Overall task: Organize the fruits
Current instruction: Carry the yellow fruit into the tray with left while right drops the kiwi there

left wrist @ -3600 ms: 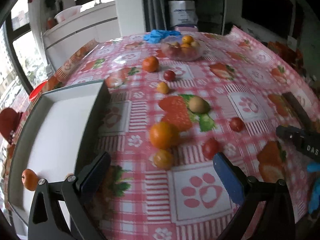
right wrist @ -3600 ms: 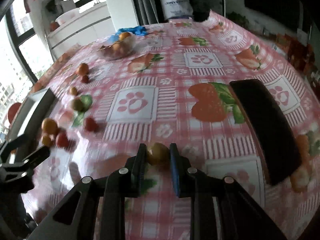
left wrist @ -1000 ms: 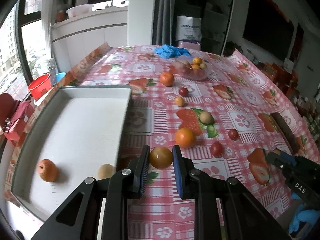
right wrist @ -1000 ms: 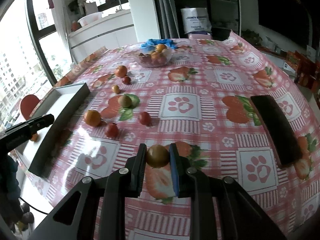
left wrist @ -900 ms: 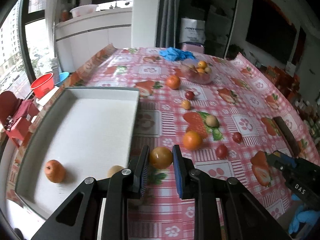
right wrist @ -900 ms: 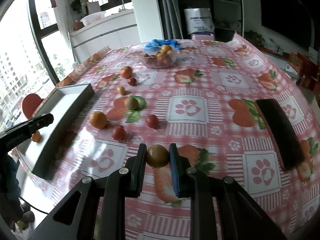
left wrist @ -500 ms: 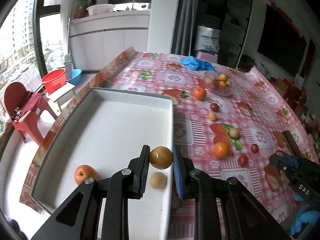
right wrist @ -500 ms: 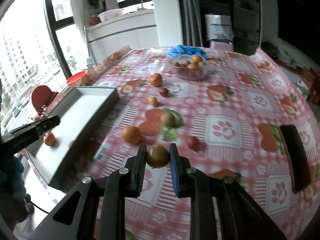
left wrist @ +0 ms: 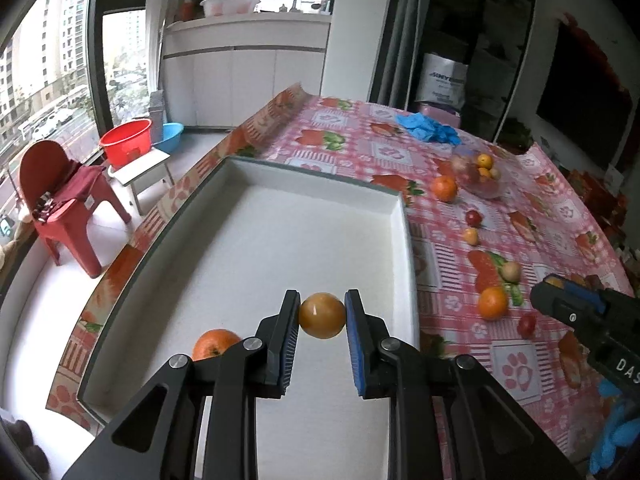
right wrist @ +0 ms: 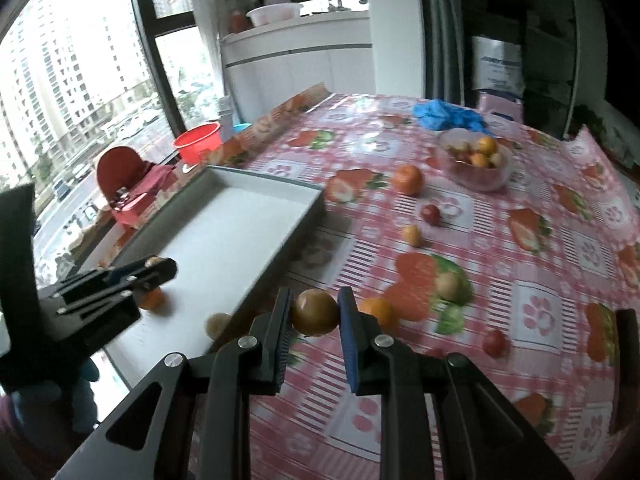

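My left gripper (left wrist: 322,316) is shut on an orange fruit (left wrist: 322,315) and holds it above the near part of the white tray (left wrist: 312,176). An orange (left wrist: 214,342) lies in the tray, partly behind my left finger. My right gripper (right wrist: 314,311) is shut on a brownish-yellow fruit (right wrist: 314,311) just right of the tray's long wall (right wrist: 280,248). In the right wrist view the left gripper (right wrist: 154,270) hovers over the tray, with an orange (right wrist: 151,299) and a pale fruit (right wrist: 216,324) below it.
Loose fruits lie on the pink checked tablecloth: oranges (left wrist: 493,303) (left wrist: 444,188), tomatoes (left wrist: 527,323) (left wrist: 473,217), a pale fruit (left wrist: 511,271). A clear bowl of fruit (right wrist: 474,158) and blue gloves (right wrist: 448,114) sit at the far end. A dark bar (right wrist: 624,360) lies right.
Both grippers have moved left with their fruits. The left one now hangs over the tray interior; the right one has come up beside the tray's right wall.
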### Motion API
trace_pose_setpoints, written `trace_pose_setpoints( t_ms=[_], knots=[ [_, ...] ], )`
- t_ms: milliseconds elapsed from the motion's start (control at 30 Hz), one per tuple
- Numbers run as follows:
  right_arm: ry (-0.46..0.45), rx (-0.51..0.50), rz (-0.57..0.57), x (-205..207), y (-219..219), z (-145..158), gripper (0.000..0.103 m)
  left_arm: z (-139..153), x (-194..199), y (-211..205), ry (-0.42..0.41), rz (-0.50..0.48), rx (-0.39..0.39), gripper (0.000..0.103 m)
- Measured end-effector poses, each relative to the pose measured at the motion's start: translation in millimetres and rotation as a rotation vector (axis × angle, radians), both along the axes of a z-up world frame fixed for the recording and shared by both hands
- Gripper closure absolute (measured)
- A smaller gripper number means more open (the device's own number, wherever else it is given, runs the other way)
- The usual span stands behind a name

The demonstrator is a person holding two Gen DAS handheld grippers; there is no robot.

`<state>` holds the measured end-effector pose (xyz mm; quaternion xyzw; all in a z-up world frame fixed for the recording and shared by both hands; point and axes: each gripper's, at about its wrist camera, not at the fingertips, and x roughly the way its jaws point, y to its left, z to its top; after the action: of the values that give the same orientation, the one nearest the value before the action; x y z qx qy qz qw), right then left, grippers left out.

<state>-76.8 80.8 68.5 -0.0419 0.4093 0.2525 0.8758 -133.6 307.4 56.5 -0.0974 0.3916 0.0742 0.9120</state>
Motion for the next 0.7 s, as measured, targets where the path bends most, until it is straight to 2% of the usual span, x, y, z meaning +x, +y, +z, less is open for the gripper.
trace_pose_setpoints(
  t_ms=[467, 700],
  knots=[
    [0.067, 0.002, 0.108, 20, 64, -15, 0.079, -14, 8, 22, 0.021, 0.047, 0.034, 0.079],
    [0.095, -0.008, 0.141, 23, 82, -26, 0.079, -21, 9, 29, 0.033, 0.064, 0.04, 0.079]
  ],
)
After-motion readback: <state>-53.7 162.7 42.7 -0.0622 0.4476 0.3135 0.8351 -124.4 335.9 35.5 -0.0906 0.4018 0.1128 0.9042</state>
